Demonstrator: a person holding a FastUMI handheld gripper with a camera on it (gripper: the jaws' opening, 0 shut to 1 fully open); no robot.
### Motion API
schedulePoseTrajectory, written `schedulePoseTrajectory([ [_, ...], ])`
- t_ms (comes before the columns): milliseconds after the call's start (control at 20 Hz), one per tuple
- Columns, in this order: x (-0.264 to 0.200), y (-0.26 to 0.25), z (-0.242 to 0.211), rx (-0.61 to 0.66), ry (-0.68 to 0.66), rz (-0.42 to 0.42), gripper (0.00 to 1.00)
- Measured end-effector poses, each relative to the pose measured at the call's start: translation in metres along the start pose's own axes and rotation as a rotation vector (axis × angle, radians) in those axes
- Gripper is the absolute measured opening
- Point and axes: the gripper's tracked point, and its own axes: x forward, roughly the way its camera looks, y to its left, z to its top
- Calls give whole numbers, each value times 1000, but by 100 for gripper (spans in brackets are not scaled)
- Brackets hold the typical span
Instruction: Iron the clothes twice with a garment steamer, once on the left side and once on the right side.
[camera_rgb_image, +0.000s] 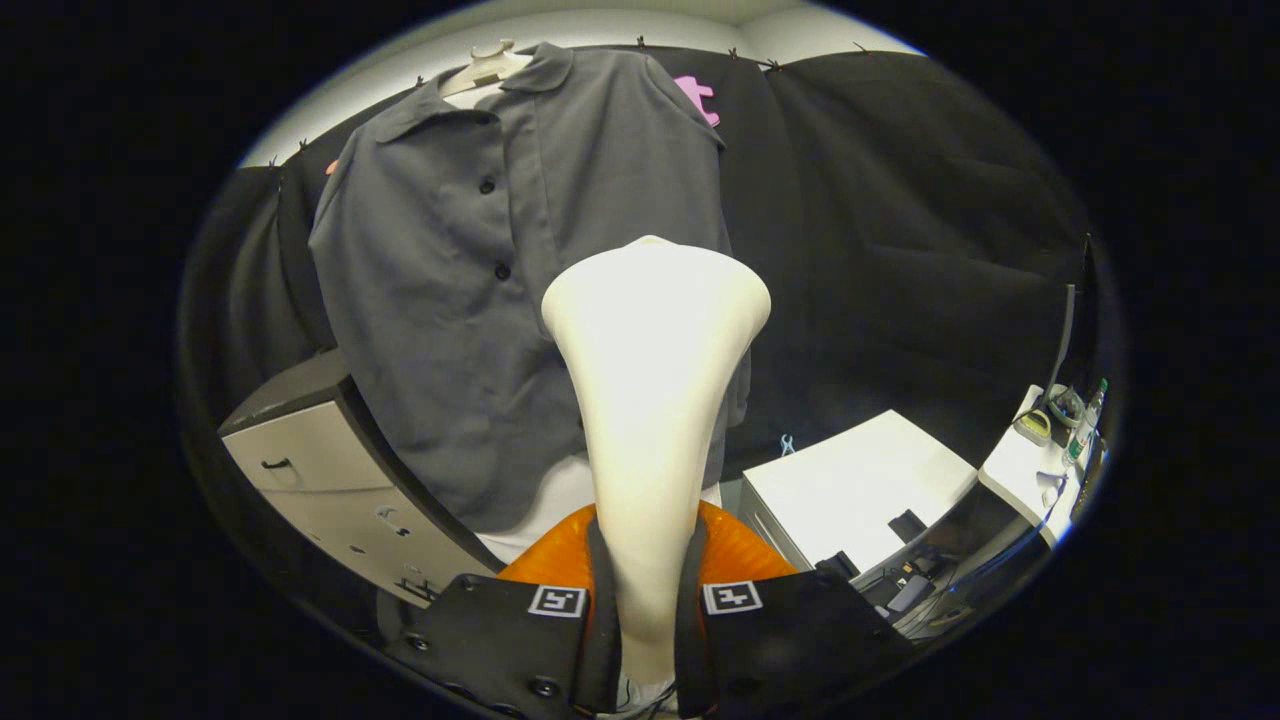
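Gripper (645, 610) clenched on one garment steamer (655, 400), both fingers pressing its neck. Steamer head raised before one grey shirt (450, 300) (two buttons visible), hung on mannequin just beyond.

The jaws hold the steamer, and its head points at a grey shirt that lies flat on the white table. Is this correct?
Not quite. The gripper view shows the shirt hanging upright on a mannequin, not lying on the table. The rest is right: the gripper is closed on the steamer, whose head points at the shirt.
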Motion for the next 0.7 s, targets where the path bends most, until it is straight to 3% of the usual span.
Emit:
schedulePoseTrajectory([
  [350,-54,59,68,-27,-140,39,29],
  [700,-130,101,170,-53,-356,80,29],
])
